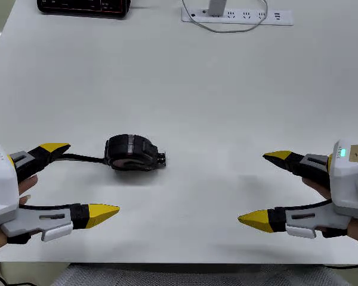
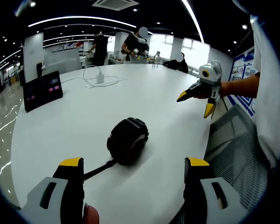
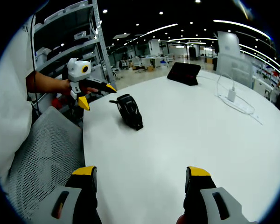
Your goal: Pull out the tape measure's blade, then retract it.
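Note:
A black tape measure (image 1: 130,153) lies on the white table (image 1: 185,89), its blade tip at the right end and a black wrist strap trailing left. My left gripper (image 1: 92,179) is open just left of it, one yellow tip by the strap, the case ahead of its jaws (image 2: 127,139). My right gripper (image 1: 264,187) is open well to the right, holding nothing. From the right gripper view the tape measure (image 3: 129,110) lies far ahead with the left gripper (image 3: 95,93) beside it. The left gripper view catches the right gripper (image 2: 196,103) across the table.
A white power strip (image 1: 238,14) with a plugged-in charger and cable lies at the table's far edge. A dark tablet-like device (image 1: 83,6) sits at the far left. A mesh chair (image 3: 42,163) stands below the near edge. People stand far behind.

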Demonstrator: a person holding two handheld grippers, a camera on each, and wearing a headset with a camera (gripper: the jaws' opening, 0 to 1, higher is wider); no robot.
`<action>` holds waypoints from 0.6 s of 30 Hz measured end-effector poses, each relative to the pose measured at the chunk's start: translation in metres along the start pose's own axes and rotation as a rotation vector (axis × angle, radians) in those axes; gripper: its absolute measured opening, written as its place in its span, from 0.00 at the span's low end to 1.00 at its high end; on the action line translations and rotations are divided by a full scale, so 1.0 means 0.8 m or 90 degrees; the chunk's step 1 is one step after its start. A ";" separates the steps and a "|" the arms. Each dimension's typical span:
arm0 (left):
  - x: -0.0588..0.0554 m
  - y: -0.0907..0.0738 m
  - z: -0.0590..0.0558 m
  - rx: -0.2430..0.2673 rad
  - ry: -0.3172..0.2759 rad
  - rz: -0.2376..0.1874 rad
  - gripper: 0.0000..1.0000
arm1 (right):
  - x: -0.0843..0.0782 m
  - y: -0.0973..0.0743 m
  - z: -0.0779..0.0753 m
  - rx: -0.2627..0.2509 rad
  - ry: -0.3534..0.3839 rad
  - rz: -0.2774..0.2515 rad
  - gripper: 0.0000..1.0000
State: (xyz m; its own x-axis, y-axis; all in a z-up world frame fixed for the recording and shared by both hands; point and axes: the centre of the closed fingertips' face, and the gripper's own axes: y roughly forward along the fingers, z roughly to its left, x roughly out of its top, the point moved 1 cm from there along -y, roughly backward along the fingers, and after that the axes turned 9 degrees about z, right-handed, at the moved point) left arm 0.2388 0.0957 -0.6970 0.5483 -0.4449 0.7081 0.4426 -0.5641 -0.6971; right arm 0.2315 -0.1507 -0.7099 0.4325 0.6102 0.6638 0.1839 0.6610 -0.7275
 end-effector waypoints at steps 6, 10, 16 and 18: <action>0.002 0.002 0.000 -0.003 0.007 0.001 0.88 | 0.004 0.002 -0.004 0.001 -0.005 0.000 0.76; 0.006 0.003 0.000 -0.010 0.016 0.002 0.88 | 0.011 0.004 -0.009 0.001 -0.015 -0.001 0.76; 0.013 0.007 0.002 -0.018 0.034 0.002 0.88 | 0.021 0.009 -0.018 0.006 -0.032 -0.001 0.76; 0.014 0.009 0.002 -0.021 0.038 0.004 0.89 | 0.022 0.011 -0.020 0.007 -0.035 0.000 0.76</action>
State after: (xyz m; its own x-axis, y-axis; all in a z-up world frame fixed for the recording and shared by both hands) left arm 0.2494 0.0873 -0.6942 0.5067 -0.4890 0.7100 0.4147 -0.5837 -0.6980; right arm 0.2545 -0.1411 -0.7077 0.3831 0.6334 0.6724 0.1737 0.6655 -0.7259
